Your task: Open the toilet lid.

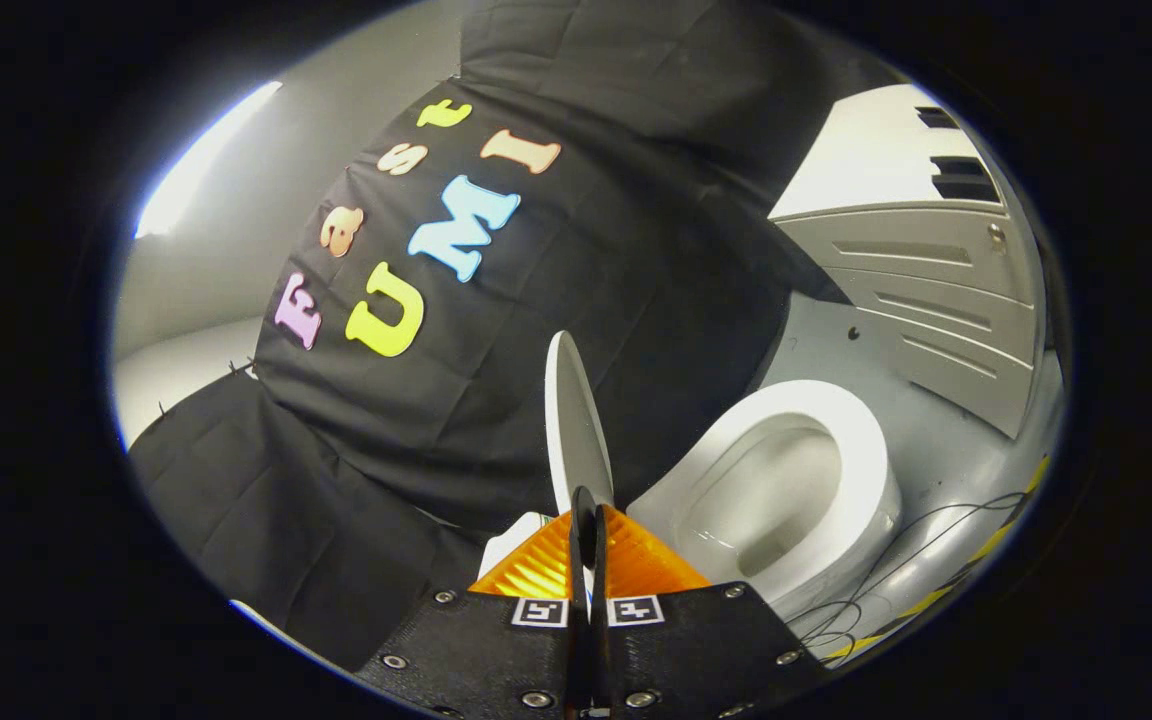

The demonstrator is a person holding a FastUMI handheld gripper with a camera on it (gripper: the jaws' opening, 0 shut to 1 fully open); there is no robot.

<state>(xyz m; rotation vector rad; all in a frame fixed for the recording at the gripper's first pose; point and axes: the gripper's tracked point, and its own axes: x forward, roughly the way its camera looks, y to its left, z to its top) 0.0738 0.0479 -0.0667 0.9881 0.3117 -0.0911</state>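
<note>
The black cloth wall [556,300] of the booth takes up the centre and left of the frame, with a pale grey panelled cabinet [936,300] in the upper right and a grey floor [946,470] below it, where thin cables [896,590] trail toward the lower right. On that floor, right of centre, sits the white toilet bowl [786,490], its seat ring and the hollow of the bowl fully exposed. The toilet lid [576,420] stands raised just left of the bowl, seen nearly edge-on as a narrow pale oval whose long axis runs up from the fingers toward the middle of the frame, leaning slightly left. The gripper [588,520] is at the bottom centre, its two fingers drawn close together with the lid's lower edge pinched between them, so it appears clenched on the lid, though the exact contact is partly hidden. The lid lies straight ahead of the jaws and rises beyond them, its flat face turned toward the bowl. Judging by the bare bowl and the steep lid, the opening looks nearly or fully done; what remains is probably easing the lid back to rest and letting go.
</note>
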